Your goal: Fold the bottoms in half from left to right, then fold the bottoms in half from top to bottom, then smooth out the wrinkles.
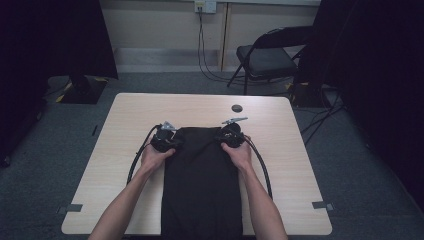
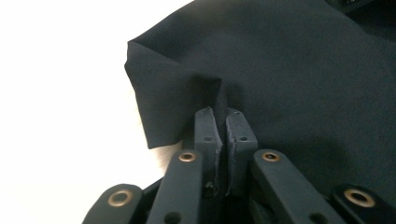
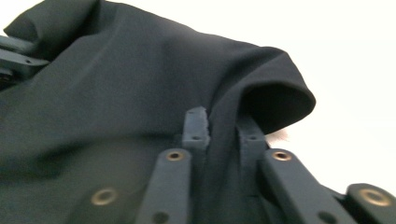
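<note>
A black cloth [image 1: 200,180] lies on the light wooden table [image 1: 125,115], running from its middle to the near edge. My left gripper [image 1: 167,137] sits at the cloth's far left corner. In the left gripper view its jaws [image 2: 223,114] are shut on a raised fold of the cloth [image 2: 289,70] beside the corner. My right gripper [image 1: 227,136] is at the far right corner. Its jaws [image 3: 222,119] pinch a ridge of the cloth [image 3: 116,84], whose edge curls up just right of them. The left gripper's fingers [image 3: 14,56] show at the far side of that view.
A small dark round disc [image 1: 237,108] sits on the table beyond the grippers. A black folding chair [image 1: 267,57] stands behind the table at the right. Cables [image 1: 202,55] hang from a wall socket, and dark curtains [image 1: 380,75] flank both sides.
</note>
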`<state>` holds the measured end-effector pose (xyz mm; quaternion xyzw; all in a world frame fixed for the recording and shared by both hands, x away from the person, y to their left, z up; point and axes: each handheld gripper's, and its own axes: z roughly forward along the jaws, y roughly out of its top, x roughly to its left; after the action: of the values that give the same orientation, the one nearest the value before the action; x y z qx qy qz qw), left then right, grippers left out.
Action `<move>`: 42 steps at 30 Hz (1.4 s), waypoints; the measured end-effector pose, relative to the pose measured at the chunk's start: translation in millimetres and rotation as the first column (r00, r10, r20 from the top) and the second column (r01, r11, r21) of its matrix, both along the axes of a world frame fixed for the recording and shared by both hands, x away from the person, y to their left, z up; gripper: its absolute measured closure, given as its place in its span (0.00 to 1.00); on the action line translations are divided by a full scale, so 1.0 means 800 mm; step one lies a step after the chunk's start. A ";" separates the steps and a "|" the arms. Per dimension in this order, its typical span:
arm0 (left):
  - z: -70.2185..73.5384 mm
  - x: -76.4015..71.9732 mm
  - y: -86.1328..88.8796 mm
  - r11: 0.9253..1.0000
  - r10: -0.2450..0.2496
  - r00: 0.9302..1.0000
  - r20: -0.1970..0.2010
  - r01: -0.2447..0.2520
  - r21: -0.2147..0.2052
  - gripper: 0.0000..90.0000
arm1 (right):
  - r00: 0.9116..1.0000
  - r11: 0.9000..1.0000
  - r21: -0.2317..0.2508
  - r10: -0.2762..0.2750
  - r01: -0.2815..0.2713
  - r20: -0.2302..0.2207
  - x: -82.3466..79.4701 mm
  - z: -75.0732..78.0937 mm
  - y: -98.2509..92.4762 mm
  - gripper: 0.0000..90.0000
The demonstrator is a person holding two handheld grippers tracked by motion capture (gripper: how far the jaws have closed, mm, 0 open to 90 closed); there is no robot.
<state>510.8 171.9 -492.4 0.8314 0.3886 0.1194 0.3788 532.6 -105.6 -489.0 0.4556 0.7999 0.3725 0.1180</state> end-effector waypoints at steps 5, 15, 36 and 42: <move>0.004 0.010 0.008 0.998 0.036 0.999 -0.015 -0.037 -0.055 0.97 | 1.000 1.000 0.016 -0.002 0.001 0.026 0.002 0.013 -0.004 0.93; 0.066 0.030 -0.004 0.992 0.058 0.995 0.085 -0.047 -0.121 0.97 | 0.995 0.998 0.061 -0.027 0.021 0.098 0.016 0.069 -0.013 0.93; 0.196 -0.055 -0.007 0.981 -0.065 0.938 0.340 0.123 -0.151 0.97 | 0.949 0.991 0.128 -0.003 -0.040 0.315 -0.052 0.196 -0.049 0.92; 0.170 -0.117 0.004 0.970 -0.138 0.937 0.321 0.193 -0.146 0.96 | 0.953 0.989 0.106 0.069 -0.104 0.296 -0.119 0.173 -0.053 0.92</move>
<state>417.0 174.8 -356.3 0.7958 0.2622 0.1808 0.5150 437.2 -148.0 -350.7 0.3664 0.7691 0.4878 0.1904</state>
